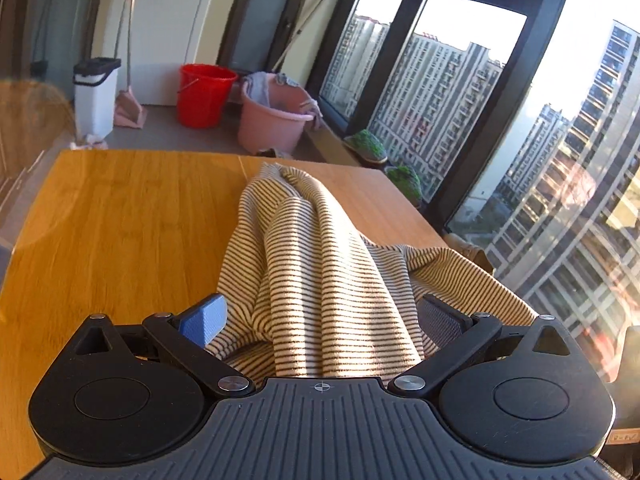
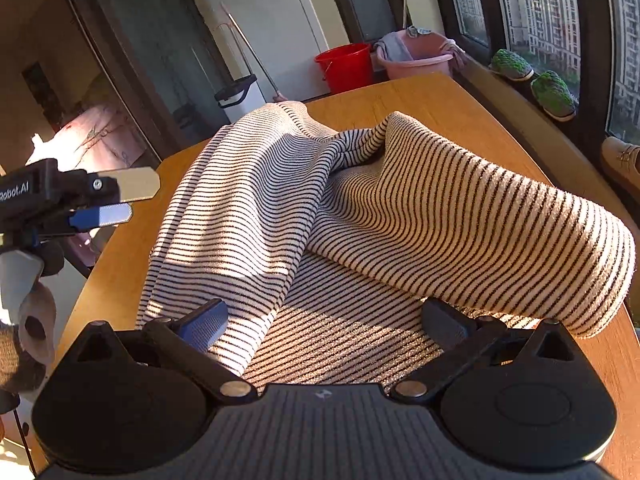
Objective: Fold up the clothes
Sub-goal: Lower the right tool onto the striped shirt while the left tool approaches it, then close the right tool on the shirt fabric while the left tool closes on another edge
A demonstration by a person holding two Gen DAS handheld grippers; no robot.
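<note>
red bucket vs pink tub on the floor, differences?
The red bucket is taller, narrower and shows nothing inside; the pink tub is wider, lower and has cloth draped over its rim. The bucket has a wire handle; none shows on the tub. Both are plastic, beyond the wooden table.

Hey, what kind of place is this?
Probably an enclosed high-rise apartment balcony used for laundry: a red bucket and pink wash basin on the floor, tall windows facing tower blocks, a striped garment on the wooden table.
</note>
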